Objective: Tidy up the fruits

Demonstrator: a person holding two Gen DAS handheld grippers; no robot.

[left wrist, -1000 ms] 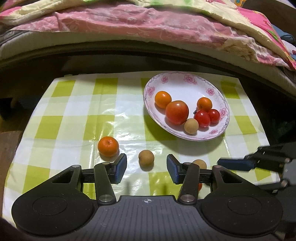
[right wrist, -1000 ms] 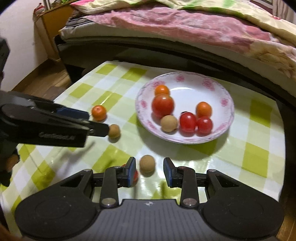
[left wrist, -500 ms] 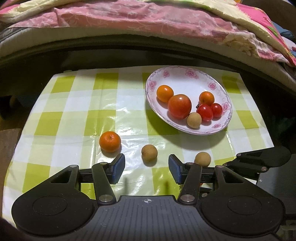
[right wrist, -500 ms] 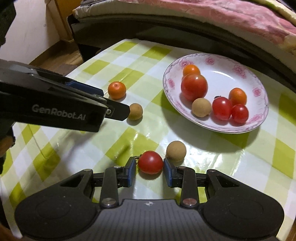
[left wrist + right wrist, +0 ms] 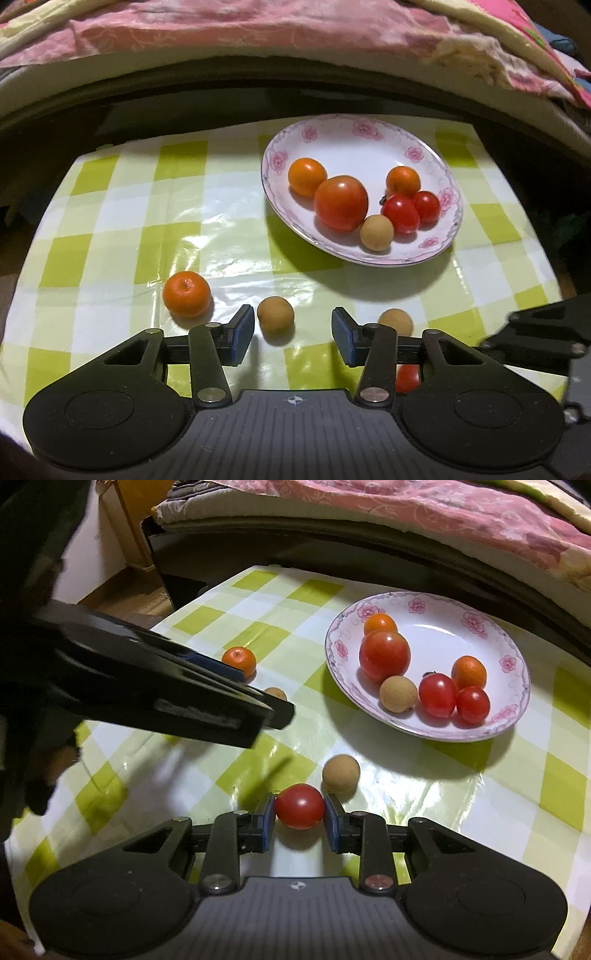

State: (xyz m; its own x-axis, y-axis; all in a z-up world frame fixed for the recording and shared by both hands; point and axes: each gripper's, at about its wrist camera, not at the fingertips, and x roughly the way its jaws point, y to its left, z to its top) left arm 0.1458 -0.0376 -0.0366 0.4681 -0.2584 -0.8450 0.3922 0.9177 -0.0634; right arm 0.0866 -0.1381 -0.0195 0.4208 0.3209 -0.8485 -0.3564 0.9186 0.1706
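Plate [image 5: 452, 206] nearer, checked tablecloth [image 5: 122, 206], bed [image 5: 236, 33] behind

Open checked cloth [image 5: 122, 221] at nine o'clock of plate [image 5: 332, 140]. Loose orange [image 5: 187, 294] and brown balls [image 5: 275, 315] crowding near edge; bed [image 5: 258, 44] blocking twelve o'clock.

No legible txt; left gripper [image 5: 280, 716] label blurred

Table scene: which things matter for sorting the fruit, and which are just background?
Job:
plate holding six fruits
loose tangerine
two tan fruits
red tomato between the right tongs

Background:
checked tablecloth
pink bedding
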